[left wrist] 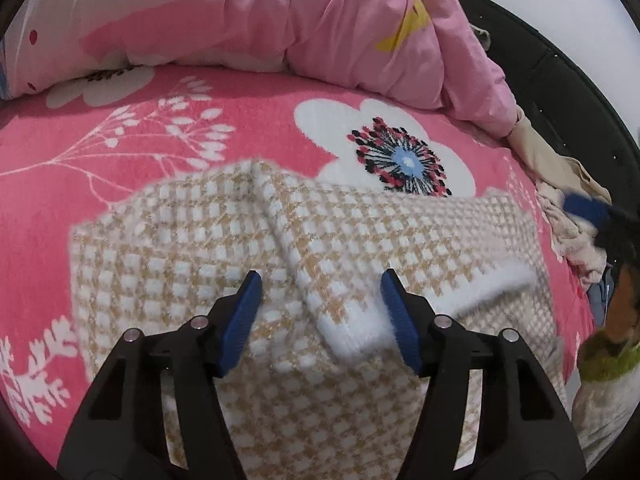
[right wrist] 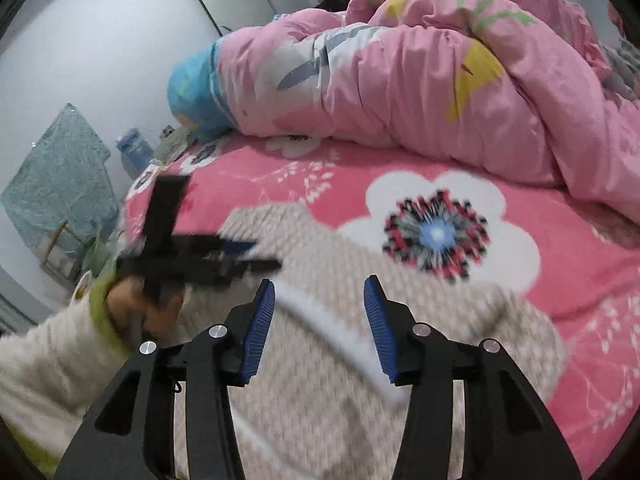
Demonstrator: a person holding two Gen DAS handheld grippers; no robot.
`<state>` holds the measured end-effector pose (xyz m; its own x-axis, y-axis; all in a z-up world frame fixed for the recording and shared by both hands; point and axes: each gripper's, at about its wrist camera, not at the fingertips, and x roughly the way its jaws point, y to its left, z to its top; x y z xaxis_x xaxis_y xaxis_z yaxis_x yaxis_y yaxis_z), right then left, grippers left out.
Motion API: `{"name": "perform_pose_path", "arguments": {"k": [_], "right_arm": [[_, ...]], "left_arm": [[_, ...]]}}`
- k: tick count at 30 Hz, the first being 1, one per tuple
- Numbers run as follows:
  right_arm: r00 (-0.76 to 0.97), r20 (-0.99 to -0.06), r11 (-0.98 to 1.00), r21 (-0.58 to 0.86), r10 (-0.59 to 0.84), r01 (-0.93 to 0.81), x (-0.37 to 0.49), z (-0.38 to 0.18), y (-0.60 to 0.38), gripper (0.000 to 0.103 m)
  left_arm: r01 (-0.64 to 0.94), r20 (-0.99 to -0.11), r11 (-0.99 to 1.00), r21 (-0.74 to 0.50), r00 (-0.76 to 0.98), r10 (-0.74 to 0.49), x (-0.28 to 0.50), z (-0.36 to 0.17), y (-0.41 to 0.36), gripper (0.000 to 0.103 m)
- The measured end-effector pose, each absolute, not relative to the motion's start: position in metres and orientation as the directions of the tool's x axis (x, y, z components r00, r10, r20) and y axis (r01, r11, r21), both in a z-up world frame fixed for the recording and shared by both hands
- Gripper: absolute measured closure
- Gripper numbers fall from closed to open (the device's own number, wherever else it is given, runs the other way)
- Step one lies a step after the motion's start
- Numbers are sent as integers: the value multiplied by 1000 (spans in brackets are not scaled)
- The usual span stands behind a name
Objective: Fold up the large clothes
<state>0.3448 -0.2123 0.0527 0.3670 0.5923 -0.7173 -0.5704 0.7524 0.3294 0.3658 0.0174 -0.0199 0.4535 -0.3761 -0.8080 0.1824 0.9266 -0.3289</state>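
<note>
- Sweater (left wrist: 208,248), knitted in a beige-and-white check, is lying partly folded on the bed (left wrist: 60,184), over the pink flowered blanket (left wrist: 248,128)
- One sleeve (left wrist: 320,264) is lying diagonally across the sweater body, its white cuff (left wrist: 360,332) resting between the blue pads of the left claw (left wrist: 320,296)
- Left claw is standing open just above the cuff; the pads are not pressing on the fabric
- Right claw (right wrist: 320,308) is also standing open over the sweater, with a white band of knit showing blurred between its pads and nothing gripped
- Left hand (right wrist: 140,304), in a cream sleeve with a green cuff, is showing in the right wrist view, holding its claw at the sweater's left side
- Pink quilt (right wrist: 400,92) is lying bunched at the far side of the bed, well apart from the sweater
- Beige clothes (left wrist: 560,208) are lying piled at the bed's right edge
</note>
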Motion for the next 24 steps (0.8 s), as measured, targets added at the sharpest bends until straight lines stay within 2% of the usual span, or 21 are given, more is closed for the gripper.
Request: {"name": "perform_pose_path", "arguments": {"k": [1, 2, 5, 8, 11, 14, 17, 18, 19, 21, 22, 24], "right_arm": [[347, -732, 754, 336, 586, -565, 357, 43, -196, 60], [334, -755, 763, 323, 565, -560, 366, 31, -180, 68], [251, -808, 761, 328, 533, -560, 381, -12, -146, 77], [261, -823, 772, 293, 504, -565, 375, -36, -136, 78], [256, -808, 767, 329, 531, -551, 370, -31, -144, 78], [265, -811, 772, 316, 521, -551, 357, -26, -158, 78], [255, -816, 777, 326, 519, -539, 338, -23, -181, 78], [245, -823, 784, 333, 513, -524, 333, -23, -191, 78], [232, -826, 793, 354, 514, -495, 330, -21, -205, 78], [227, -789, 788, 449, 570, -421, 329, -12, -239, 75], [239, -752, 771, 508, 614, -385, 330, -7, -255, 67], [300, -690, 752, 593, 659, -287, 337, 0, -290, 55]], "left_arm": [[187, -808, 929, -321, 458, -371, 363, -19, 17, 46], [192, -807, 929, -316, 460, -370, 362, -18, 17, 48], [220, -781, 914, -342, 475, -406, 353, -12, 25, 54], [247, -717, 892, -378, 532, -451, 345, 10, 39, 64], [283, -658, 867, -410, 567, -496, 351, 30, 39, 64], [275, -685, 855, -439, 513, -517, 367, 24, 22, 65], [228, -758, 876, -424, 440, -481, 378, -7, 7, 75], [213, -767, 880, -425, 431, -475, 378, -16, 8, 79], [203, -756, 874, -441, 440, -483, 374, -21, 13, 80], [198, -739, 862, -466, 449, -503, 370, -23, 21, 84], [193, -731, 852, -487, 443, -519, 368, -24, 26, 84], [186, -726, 842, -506, 435, -532, 368, -24, 31, 84]]}}
